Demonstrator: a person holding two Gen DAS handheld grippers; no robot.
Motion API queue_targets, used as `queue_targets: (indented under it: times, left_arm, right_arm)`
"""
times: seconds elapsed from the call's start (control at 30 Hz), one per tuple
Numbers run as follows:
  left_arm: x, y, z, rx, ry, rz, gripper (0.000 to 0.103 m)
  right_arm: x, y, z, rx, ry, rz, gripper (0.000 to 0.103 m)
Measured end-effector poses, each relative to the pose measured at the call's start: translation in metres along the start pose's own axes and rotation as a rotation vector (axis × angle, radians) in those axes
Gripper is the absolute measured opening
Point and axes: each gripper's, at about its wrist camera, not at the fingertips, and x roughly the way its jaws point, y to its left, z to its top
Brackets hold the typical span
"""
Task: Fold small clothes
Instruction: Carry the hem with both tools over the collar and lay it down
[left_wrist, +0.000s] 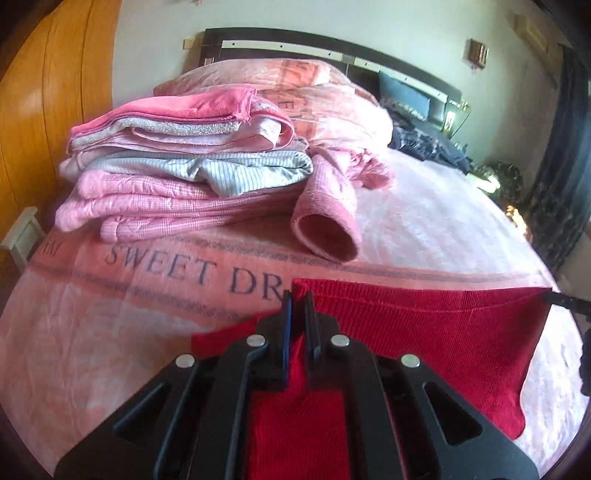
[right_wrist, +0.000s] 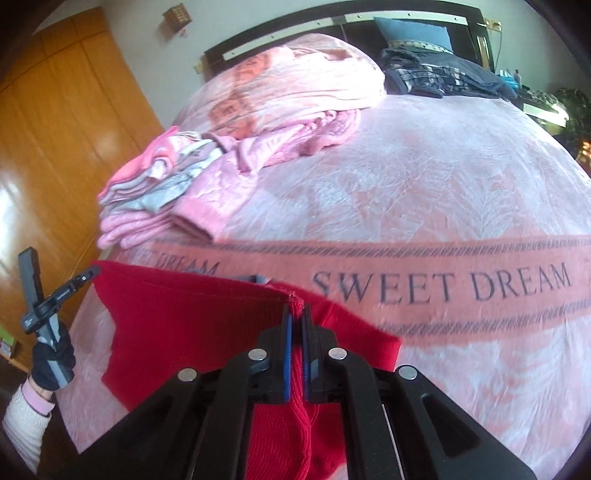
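Pinching the red knit garment (left_wrist: 424, 332) at one top corner with the left gripper (left_wrist: 299, 295), fingers nearly closed on the cloth. Gripping the opposite top corner with the right gripper (right_wrist: 296, 312), fingers likewise clamped. Stretching the top edge taut just above the pink bed blanket (right_wrist: 406, 177), near the stack of folded clothes (left_wrist: 177, 173).

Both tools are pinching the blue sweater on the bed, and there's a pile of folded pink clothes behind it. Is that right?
Almost. The sweater is red, not blue; both wrist views show it. The left tool and the right tool do each pinch it on the bed, and the folded pink pile does sit behind it.
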Motion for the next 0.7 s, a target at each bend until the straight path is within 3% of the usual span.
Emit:
queue_targets:
  times: [0.17, 0.37, 0.5, 0.7]
  left_arm:
    - [0.06, 0.005, 0.002, -0.003, 0.097, 0.05, 0.004]
    - [0.114, 0.017, -0.021, -0.003, 0.198, 0.099, 0.005]
    - [0.134, 0.019, -0.032, 0.012, 0.253, 0.123, 0.007]
    - [0.13, 0.018, -0.031, 0.02, 0.258, 0.134, 0.013]
  right_arm:
    - [0.059, -0.012, 0.018, 0.005, 0.085, -0.069, 0.004]
    - [0.111, -0.025, 0.005, 0.006, 0.18, -0.141, 0.004]
    - [0.128, -0.036, -0.003, 0.04, 0.219, -0.15, 0.004]
    - [0.137, -0.04, -0.007, 0.074, 0.235, -0.167, 0.009]
